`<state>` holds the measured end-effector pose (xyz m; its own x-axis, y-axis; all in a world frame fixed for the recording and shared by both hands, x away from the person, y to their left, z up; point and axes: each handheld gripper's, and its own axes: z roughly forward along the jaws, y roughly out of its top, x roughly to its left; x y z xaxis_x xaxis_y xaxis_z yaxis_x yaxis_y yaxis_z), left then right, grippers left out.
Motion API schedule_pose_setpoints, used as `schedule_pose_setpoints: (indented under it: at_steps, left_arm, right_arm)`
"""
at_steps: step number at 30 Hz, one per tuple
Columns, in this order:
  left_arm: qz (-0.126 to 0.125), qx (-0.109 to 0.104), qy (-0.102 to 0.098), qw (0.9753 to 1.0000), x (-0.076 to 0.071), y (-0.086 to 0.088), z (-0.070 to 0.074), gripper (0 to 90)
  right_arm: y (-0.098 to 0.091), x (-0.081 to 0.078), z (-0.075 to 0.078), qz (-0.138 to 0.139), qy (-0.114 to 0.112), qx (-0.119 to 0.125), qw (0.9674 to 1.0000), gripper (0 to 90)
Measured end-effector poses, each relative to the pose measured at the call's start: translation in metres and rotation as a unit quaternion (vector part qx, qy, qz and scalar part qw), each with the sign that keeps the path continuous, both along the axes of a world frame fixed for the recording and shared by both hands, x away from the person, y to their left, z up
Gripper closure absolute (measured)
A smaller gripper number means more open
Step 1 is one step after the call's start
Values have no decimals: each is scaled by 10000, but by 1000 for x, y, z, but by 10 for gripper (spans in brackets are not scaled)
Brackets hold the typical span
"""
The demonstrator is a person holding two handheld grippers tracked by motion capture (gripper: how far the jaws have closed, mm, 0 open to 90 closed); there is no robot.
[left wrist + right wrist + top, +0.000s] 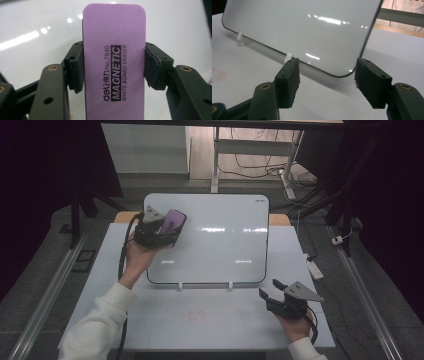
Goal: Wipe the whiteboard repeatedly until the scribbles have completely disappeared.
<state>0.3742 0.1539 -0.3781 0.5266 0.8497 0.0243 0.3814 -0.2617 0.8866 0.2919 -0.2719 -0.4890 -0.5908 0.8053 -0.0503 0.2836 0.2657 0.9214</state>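
Your left tongs (pixel 167 231) clamp the purple eraser (pixel 114 62) over the whiteboard (pixel 220 240); right tongs (pixel 270 290) gape empty; next, probably wipe

Dim room with dark edges; overhead lights glare in streaks off the whiteboard (pixel 220 240); close-ups slightly soft.

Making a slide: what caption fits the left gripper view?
Left gripper clamps a purple magnetic whiteboard eraser over the glossy whiteboard.
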Motion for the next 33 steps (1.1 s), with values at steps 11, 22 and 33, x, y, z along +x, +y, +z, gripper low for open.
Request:
schedule_pose_setpoints:
  at_steps: [11,22,33]
  left_arm:
    - [-613,-440,183,9970,-24,-23,-34,411]
    - [-840,-511,273,9948,-34,-33,-47,411]
    - [-1027,-586,310,9925,-37,-53,-50,411]
  right_arm:
    - [30,-1,3,501,79,68,9987,362]
    - [42,-4,8,664,20,137,9977,362]
    - [52,-9,15,796,-70,182,9966,362]
